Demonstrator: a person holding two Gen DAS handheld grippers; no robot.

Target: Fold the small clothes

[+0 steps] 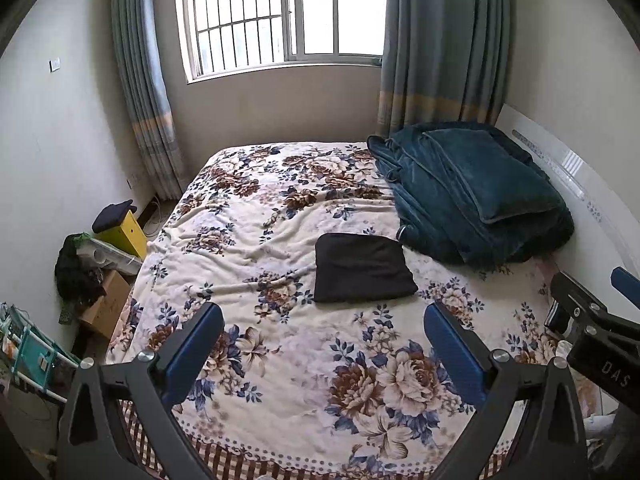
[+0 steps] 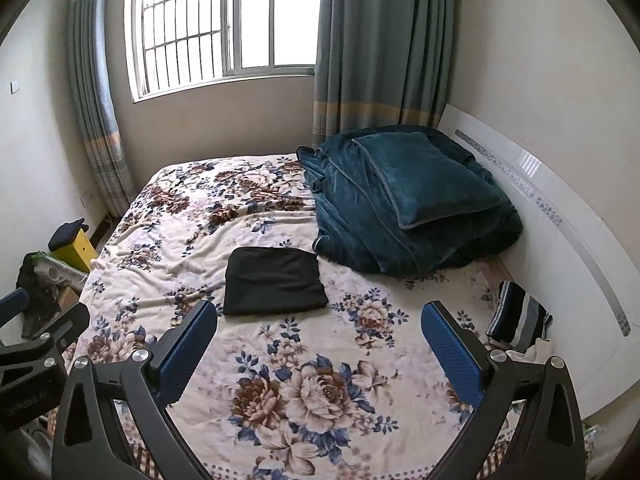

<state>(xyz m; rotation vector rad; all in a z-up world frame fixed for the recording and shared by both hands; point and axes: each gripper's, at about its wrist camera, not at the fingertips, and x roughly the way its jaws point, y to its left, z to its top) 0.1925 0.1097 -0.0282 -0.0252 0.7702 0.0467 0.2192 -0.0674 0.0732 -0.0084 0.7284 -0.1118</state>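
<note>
A black garment [image 1: 362, 267] lies folded into a neat rectangle on the floral bedspread [image 1: 280, 200], near the bed's middle; it also shows in the right wrist view [image 2: 274, 280]. My left gripper [image 1: 324, 320] is open and empty, held above the bed's near end, short of the garment. My right gripper [image 2: 319, 318] is open and empty, beside the left one and just behind the garment's near edge. A striped black, white and grey cloth [image 2: 518, 322] lies crumpled at the bed's right edge by the wall. The right gripper's body [image 1: 592, 320] shows at the right of the left wrist view.
A pile of teal blankets [image 1: 472, 192] with a teal pillow [image 2: 424, 184] fills the bed's far right corner. A white headboard [image 2: 560, 208] runs along the right wall. Left of the bed stand a yellow box [image 1: 126, 232], a cardboard box [image 1: 106, 304] and clutter. Window and curtains lie behind.
</note>
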